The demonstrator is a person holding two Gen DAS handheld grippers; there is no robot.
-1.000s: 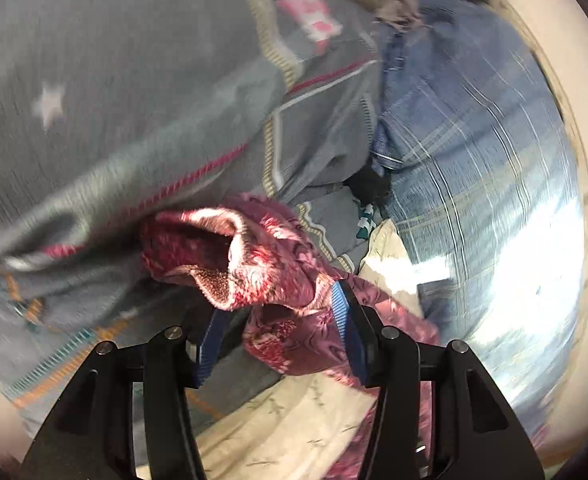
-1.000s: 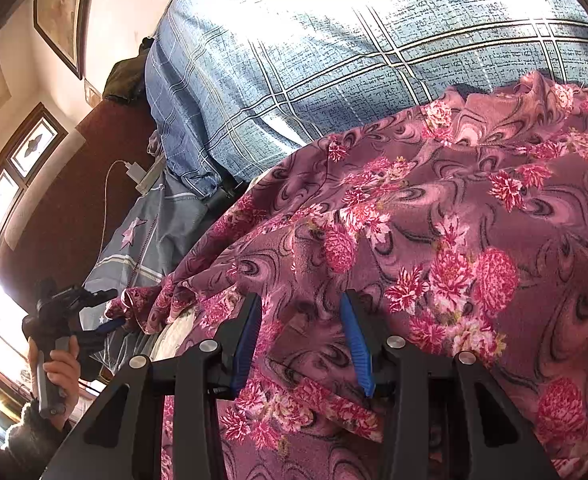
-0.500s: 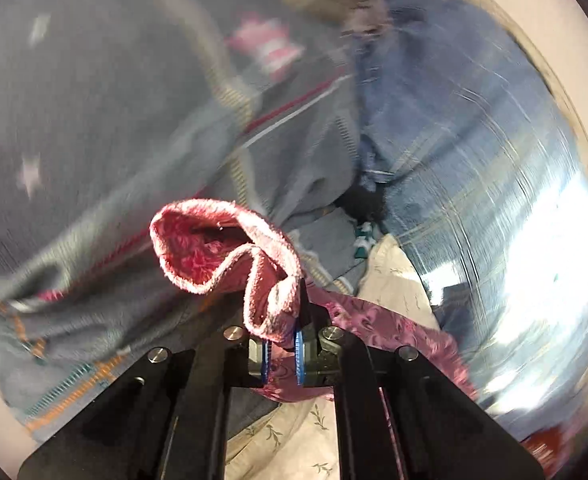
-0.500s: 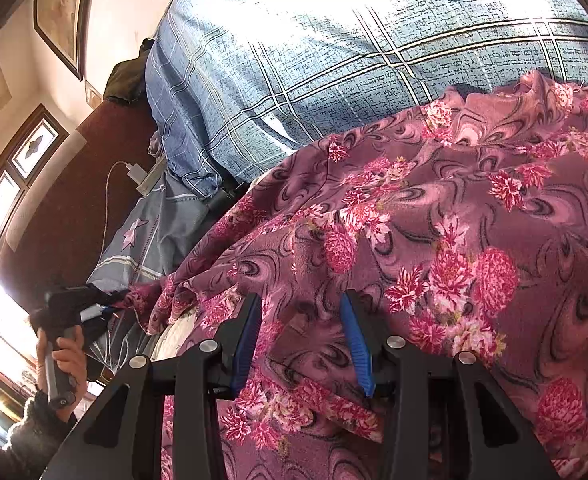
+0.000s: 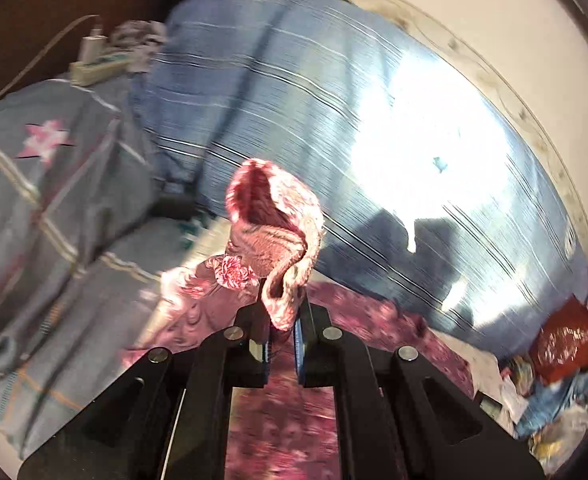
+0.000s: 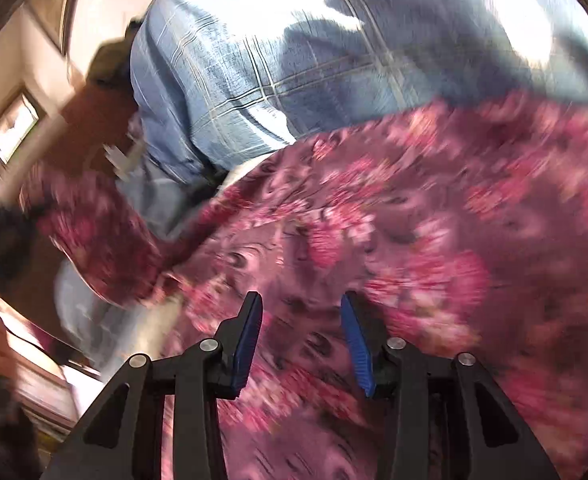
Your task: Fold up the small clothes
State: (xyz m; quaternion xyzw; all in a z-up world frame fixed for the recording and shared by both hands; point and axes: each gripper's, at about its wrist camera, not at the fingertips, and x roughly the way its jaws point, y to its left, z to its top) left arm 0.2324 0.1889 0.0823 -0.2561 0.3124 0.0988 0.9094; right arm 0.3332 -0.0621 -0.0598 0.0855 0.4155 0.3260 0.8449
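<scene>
Floral garment point(image 5: 278, 236) cuff pinched, left tongs point(image 5: 282, 340).

A garment point(image 5: 272, 236) corner sits in the left tool point(image 5: 282, 344), before the blanket point(image 5: 334, 100).

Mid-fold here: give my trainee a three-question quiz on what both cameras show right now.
1. True or false: the left gripper is shut on a corner of the floral garment.
2. In its own view, the right gripper is: A) open above the floral garment; B) clamped on the blue checked cloth; C) holding a cable.
3. Fill in: in the left wrist view, the grey bedding bears a pink ____.

Key: 1 true; 2 A; 3 star.
</scene>
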